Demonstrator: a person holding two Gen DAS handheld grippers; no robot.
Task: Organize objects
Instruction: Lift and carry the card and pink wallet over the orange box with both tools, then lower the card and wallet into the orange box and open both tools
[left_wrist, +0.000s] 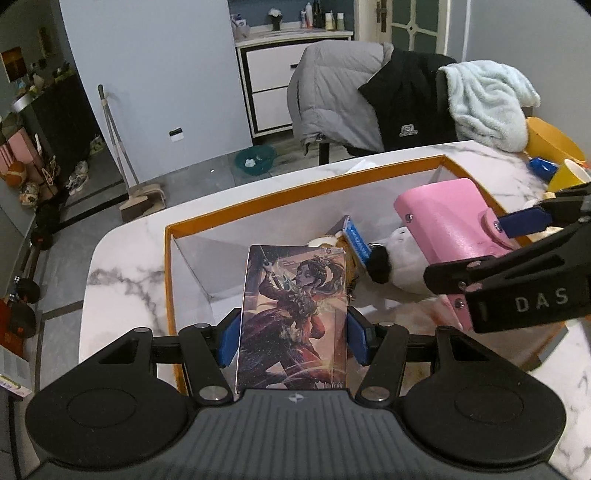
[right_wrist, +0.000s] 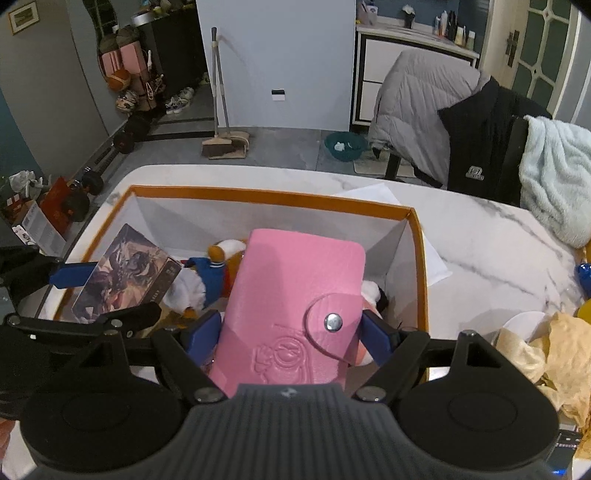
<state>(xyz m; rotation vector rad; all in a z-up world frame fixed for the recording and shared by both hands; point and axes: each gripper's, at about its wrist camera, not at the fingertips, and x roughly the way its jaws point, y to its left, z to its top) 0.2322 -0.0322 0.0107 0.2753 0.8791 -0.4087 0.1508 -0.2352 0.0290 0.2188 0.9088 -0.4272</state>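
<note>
My left gripper (left_wrist: 293, 338) is shut on an illustrated card box (left_wrist: 293, 314) with a warrior picture, held over the orange-rimmed storage box (left_wrist: 295, 192). My right gripper (right_wrist: 290, 334) is shut on a pink snap-button wallet (right_wrist: 295, 295), also held over the storage box (right_wrist: 266, 195). The wallet shows in the left wrist view (left_wrist: 447, 221), and the card box in the right wrist view (right_wrist: 125, 271). Plush toys (right_wrist: 207, 280) lie in the box below both grippers; a white plush (left_wrist: 399, 266) shows under the wallet.
The storage box sits on a white marble table (right_wrist: 480, 236). Yellow cups (left_wrist: 569, 173) and crumpled yellow paper (right_wrist: 554, 354) lie at the right. A chair draped with jackets (left_wrist: 369, 92) and a pale blanket (right_wrist: 554, 173) stands behind the table.
</note>
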